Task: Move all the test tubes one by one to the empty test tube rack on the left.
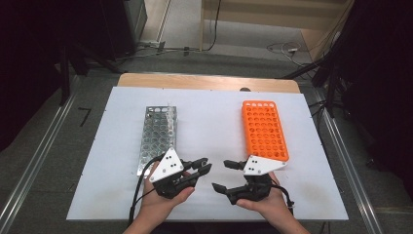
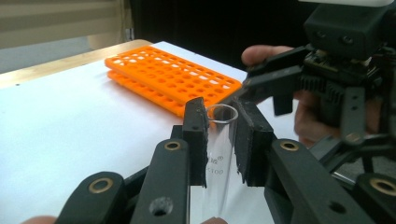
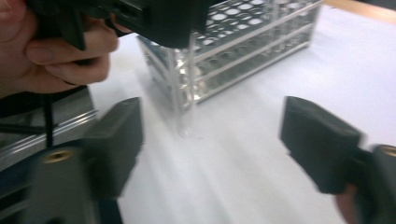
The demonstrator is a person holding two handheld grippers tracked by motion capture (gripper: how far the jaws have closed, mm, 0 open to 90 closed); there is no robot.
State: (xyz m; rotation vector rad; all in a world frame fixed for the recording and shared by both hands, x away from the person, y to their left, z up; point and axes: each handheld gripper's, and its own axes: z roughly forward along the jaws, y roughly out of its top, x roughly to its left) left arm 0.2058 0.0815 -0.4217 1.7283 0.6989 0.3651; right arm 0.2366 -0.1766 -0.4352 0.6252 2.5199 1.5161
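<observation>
My left gripper (image 1: 206, 164) is shut on a clear glass test tube (image 2: 216, 156), its open rim just above the pads. In the right gripper view the tube (image 3: 186, 105) hangs upright from the left gripper (image 3: 159, 18), its round bottom close to the white sheet. My right gripper (image 1: 221, 175) faces it from the right, open, with nothing between its jaws; its pads (image 3: 116, 140) stand wide to either side of the tube. A clear plastic rack (image 1: 158, 136) lies behind the left gripper. An orange rack (image 1: 264, 130) lies behind the right one, its holes empty.
Both racks rest on a white sheet (image 1: 214, 122) covering a wooden table (image 1: 204, 82). Black cables trail from the grippers toward the near edge. Dark stands and floor cables surround the table beyond its far edge.
</observation>
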